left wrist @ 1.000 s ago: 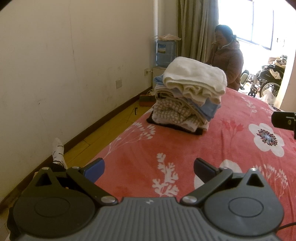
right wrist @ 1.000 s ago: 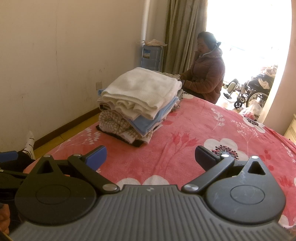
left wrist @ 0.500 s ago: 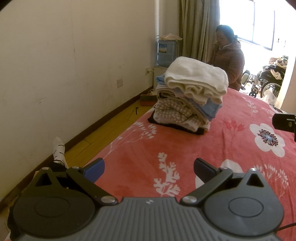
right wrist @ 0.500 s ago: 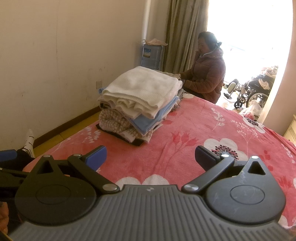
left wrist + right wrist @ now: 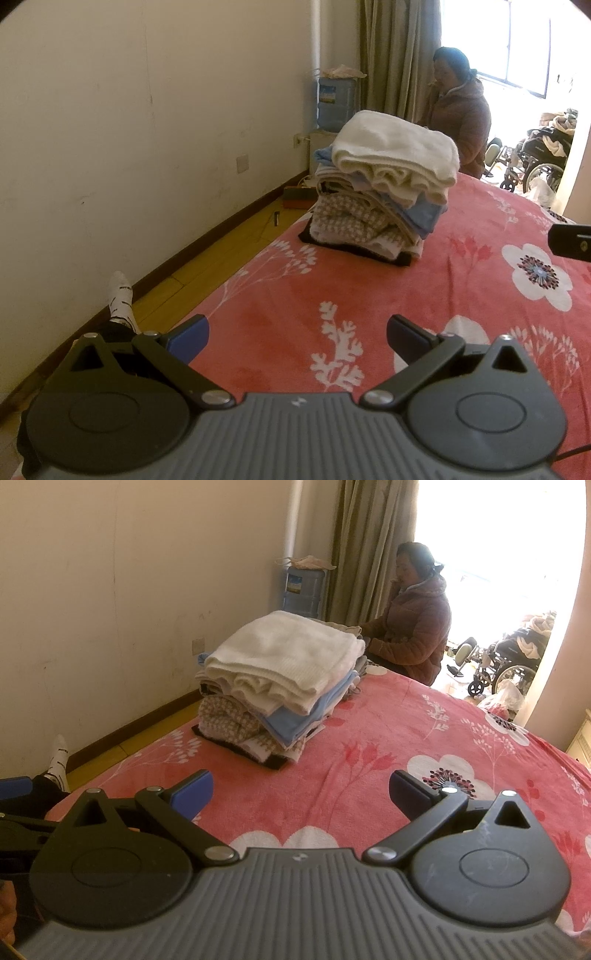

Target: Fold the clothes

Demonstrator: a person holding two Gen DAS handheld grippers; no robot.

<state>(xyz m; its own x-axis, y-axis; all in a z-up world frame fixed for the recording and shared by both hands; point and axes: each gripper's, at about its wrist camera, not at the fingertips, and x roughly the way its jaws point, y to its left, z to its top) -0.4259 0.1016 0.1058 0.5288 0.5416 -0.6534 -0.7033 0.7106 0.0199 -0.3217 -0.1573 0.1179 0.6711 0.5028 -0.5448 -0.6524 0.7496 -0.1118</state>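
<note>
Left gripper [image 5: 297, 338] and right gripper [image 5: 301, 792] spread wide, nothing between the fingers. Folded clothes stack [image 5: 280, 679] well beyond both, on the bedspread [image 5: 388, 738]; lowest dark layer mostly hidden beneath the stack.

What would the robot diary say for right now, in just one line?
left tongs: open, empty | right tongs: open, empty | folded clothes stack: on red floral bedspread, untouched | person: beyond bed

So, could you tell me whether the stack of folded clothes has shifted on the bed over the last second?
No. The stack of folded clothes sits at the same spot on the red floral blanket, beside the same white branch print; only the cameras drifted slightly.
</note>
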